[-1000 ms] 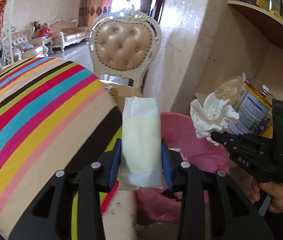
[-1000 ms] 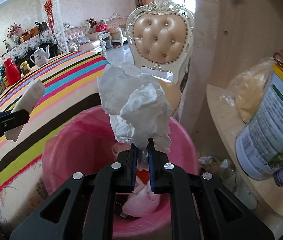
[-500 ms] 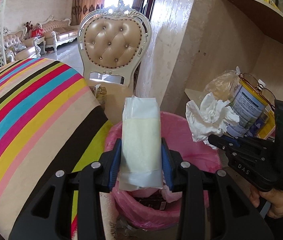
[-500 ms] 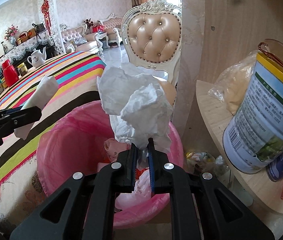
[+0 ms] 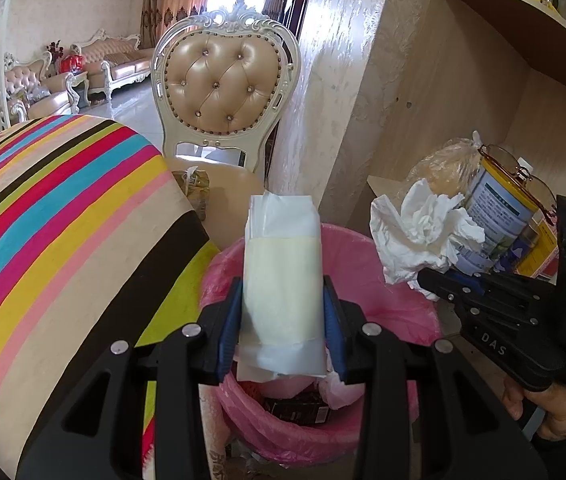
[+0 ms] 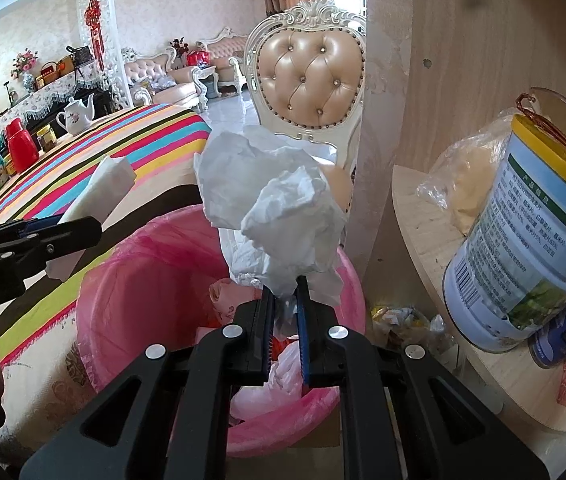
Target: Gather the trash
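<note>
A flat tissue pack (image 5: 281,280) is held between the blue pads of the left gripper (image 5: 281,320), which are pressed on its two long sides. The pack is stood up over the near left part of the pink bin (image 5: 347,248). A crumpled white tissue (image 6: 273,216) is pinched at its bottom tail by the right gripper (image 6: 283,320), whose jaws are closed almost all the way on it. The tissue is held over the far right part of the bin (image 6: 131,280), just beside the wooden shelf (image 6: 423,236) with the big can (image 6: 531,240).

Both things are judged to be very light and soft. The pack can be squashed, so only a gentle squeeze at its middle is needed. The crumpled tissue is floppy and can tear, so it is best held by a thick bunch. When it is let go, it may float or stick to a pad, so it should be dropped low, right over the bin. Trash is already seen inside the pink bag.
</note>
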`<state>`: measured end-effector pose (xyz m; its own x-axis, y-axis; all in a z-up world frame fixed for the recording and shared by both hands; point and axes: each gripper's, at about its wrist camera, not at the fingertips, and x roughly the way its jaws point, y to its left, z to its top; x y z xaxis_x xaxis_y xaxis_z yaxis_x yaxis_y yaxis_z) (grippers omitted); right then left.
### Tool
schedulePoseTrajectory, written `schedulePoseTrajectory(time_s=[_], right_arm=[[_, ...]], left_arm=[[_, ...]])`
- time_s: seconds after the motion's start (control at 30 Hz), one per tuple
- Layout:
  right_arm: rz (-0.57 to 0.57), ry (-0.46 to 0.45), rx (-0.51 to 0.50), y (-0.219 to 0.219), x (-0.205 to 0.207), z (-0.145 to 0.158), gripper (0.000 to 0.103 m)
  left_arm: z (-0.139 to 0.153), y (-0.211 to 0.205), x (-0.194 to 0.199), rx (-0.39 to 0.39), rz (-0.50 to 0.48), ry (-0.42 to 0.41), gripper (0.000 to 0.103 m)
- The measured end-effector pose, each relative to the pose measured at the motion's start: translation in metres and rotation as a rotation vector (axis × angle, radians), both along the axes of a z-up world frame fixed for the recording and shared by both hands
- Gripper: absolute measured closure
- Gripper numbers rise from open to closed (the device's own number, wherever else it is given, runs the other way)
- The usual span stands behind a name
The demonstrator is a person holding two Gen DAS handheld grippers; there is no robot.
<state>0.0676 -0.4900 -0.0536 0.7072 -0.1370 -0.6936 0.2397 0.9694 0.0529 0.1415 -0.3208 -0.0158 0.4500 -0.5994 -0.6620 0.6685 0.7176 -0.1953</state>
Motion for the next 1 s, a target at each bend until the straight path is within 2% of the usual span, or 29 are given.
schedulePoseTrajectory(time_s=[0.33,0.37,0.47,0.6,0.73,0.9,1.0], right_arm=[[0.011,0.000,-0.005,0.003,0.002,0.003,0.092],[0.013,0.003,-0.005,0.003,0.003,0.003,0.091],[0.012,0.018,-0.007,0.003,0.005,0.001,0.086],[0.014,0.033,-0.014,0.005,0.006,-0.003,0.057],[0.007,0.029,-0.013,0.004,0.003,-0.001,0.056],[-0.002,0.027,-0.018,0.004,-0.004,0.002,0.055],[-0.005,0.028,-0.017,0.005,-0.011,0.003,0.051]], left_arm=[[-0.001,0.001,0.003,-0.006,0.005,0.007,0.065],[-0.001,0.001,0.004,-0.008,0.006,0.009,0.062],[-0.002,0.002,0.005,-0.015,0.008,0.019,0.050],[-0.003,0.001,0.006,-0.014,0.013,0.026,0.043],[-0.005,0.002,0.006,-0.013,0.016,0.033,0.042],[-0.008,0.010,0.003,-0.014,0.018,0.051,0.037],[-0.011,0.020,-0.002,-0.012,0.017,0.074,0.032]])
